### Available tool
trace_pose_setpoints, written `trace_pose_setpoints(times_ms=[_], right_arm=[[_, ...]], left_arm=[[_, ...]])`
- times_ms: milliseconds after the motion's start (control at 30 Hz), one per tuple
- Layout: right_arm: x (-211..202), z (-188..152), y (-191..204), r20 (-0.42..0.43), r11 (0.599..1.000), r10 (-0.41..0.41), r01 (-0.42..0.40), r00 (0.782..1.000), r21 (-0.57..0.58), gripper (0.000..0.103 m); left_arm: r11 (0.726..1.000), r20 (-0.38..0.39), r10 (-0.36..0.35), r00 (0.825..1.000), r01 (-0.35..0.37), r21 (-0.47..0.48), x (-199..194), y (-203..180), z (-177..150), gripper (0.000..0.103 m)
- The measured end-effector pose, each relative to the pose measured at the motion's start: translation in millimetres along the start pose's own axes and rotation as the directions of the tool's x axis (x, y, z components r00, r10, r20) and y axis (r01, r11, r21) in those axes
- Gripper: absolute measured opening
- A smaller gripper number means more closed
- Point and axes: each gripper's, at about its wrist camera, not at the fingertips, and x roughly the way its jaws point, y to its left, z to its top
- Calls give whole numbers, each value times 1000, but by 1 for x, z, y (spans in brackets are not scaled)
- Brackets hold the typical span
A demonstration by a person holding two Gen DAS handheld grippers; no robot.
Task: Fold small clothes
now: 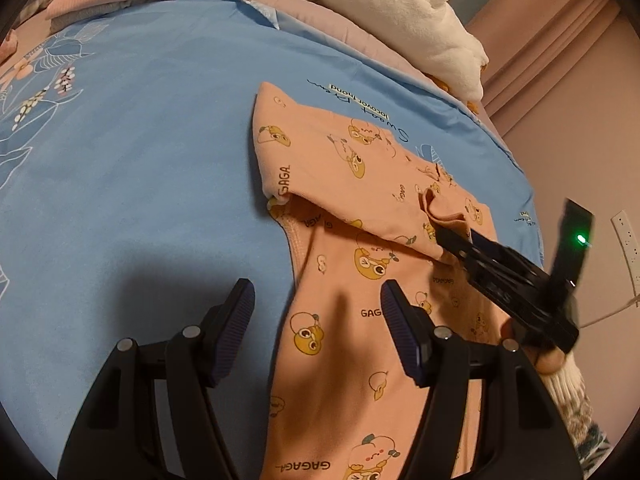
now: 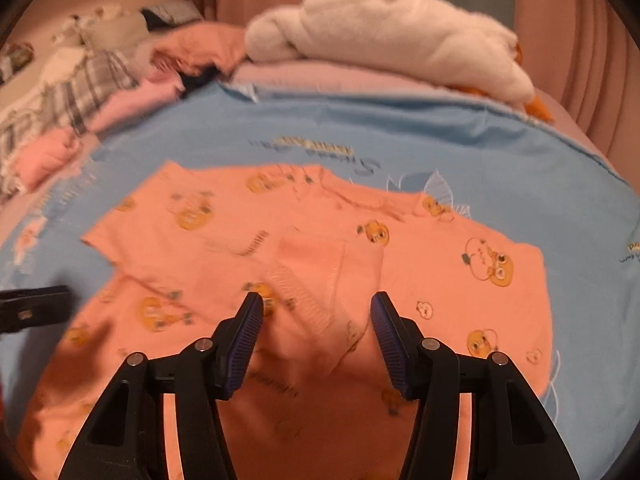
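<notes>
Home bedroom. Work surface is a bed spread with a light blue printed sheet (image 1: 160,152). At the sheet's far edge: a heap of fluffy white blanket (image 2: 392,28) and a pile of plaid and pink laundry (image 2: 80,96). Beyond the blanket, pink pleated curtains (image 2: 580,40). White wall socket (image 1: 626,240) right of the bed.

Right tongs (image 2: 316,316) open over peach cartoon-print garment (image 2: 440,280), a fold between them; blue sheet (image 2: 440,136) beneath, white fluffy pile (image 2: 400,28) far.
</notes>
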Motion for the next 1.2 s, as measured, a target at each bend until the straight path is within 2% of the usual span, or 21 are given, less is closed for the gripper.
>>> trace_pose_setpoints(times_ms=[33, 67, 100, 200, 233, 367, 400, 467, 500, 567, 633, 700, 733, 767, 800, 833, 867, 967, 1067, 1200], right_arm=[[4, 0, -3, -10, 999, 26, -25, 1000, 20, 26], [5, -1, -10, -9, 996, 66, -65, 998, 68, 16], [2, -2, -17, 3, 988, 94, -94, 996, 119, 10], [-20, -13, -46, 102, 938, 143, -167, 985, 302, 10], [-30, -20, -60, 136, 907, 150, -191, 979, 375, 10], [-48, -51, -92, 187, 813, 179, -252, 966, 525, 10], [-47, -56, -96, 176, 801, 188, -255, 966, 542, 11], [-44, -68, -105, 150, 773, 218, -264, 964, 577, 32], [-44, -73, -108, 141, 760, 221, -261, 965, 595, 47], [-45, -75, -116, 173, 724, 245, -299, 954, 622, 48], [-44, -69, -122, 193, 704, 244, -311, 950, 638, 48], [-41, -65, -123, 188, 706, 240, -304, 952, 640, 48], [-38, -63, -123, 169, 716, 234, -287, 957, 636, 44], [-34, -60, -121, 142, 737, 217, -257, 966, 625, 35], [-32, -56, -118, 112, 764, 197, -224, 974, 606, 8], [-30, -51, -114, 73, 794, 167, -178, 983, 581, 6], [-32, -48, -112, 68, 809, 157, -168, 985, 564, 6], [-49, -36, -111, 103, 850, 110, -147, 989, 506, 6], [-64, -28, -125, 142, 850, 42, -110, 989, 516, 6], [-53, -34, -145, 78, 847, -13, -30, 997, 530, 6]], left_arm=[[1000, -2, -3, 1000, 3, 1, 1, -1, 0, 65], [1000, -4, -5, 1000, 5, 3, 1, 0, -1, 65], [1000, -6, -6, 1000, 6, 5, 2, 1, -1, 65], [1000, -10, -7, 1000, 7, 12, 2, 2, -2, 65], [1000, -11, -9, 1000, 9, 11, 1, 3, -3, 65], [1000, -10, -11, 1000, 12, 6, 1, 5, -4, 65], [1000, -10, -13, 1000, 13, 4, 1, 6, -4, 65], [1000, -12, -13, 1000, 13, 3, 2, 6, -4, 65], [1000, -14, -10, 1000, 10, 5, 3, 5, -4, 65], [1000, -17, -8, 1000, 8, 8, 3, 5, -4, 65], [1000, -18, 0, 1000, 0, 13, 3, 5, -4, 65], [1000, -21, 6, 1000, -6, 15, 3, 6, -4, 65], [1000, -21, 9, 1000, -9, 15, 3, 6, -4, 65], [1000, -22, 13, 1000, -13, 15, 3, 7, -4, 65], [1000, -23, 16, 1000, -16, 14, 3, 7, -3, 65], [1000, -23, 19, 1000, -19, 15, 3, 7, -3, 65], [1000, -23, 24, 999, -23, 17, 2, 7, -3, 65], [999, -23, 30, 999, -30, 20, 2, 8, -2, 65], [999, -23, 32, 999, -31, 17, 3, 9, -2, 65], [999, -25, 36, 999, -36, 22, 3, 7, 0, 65]])
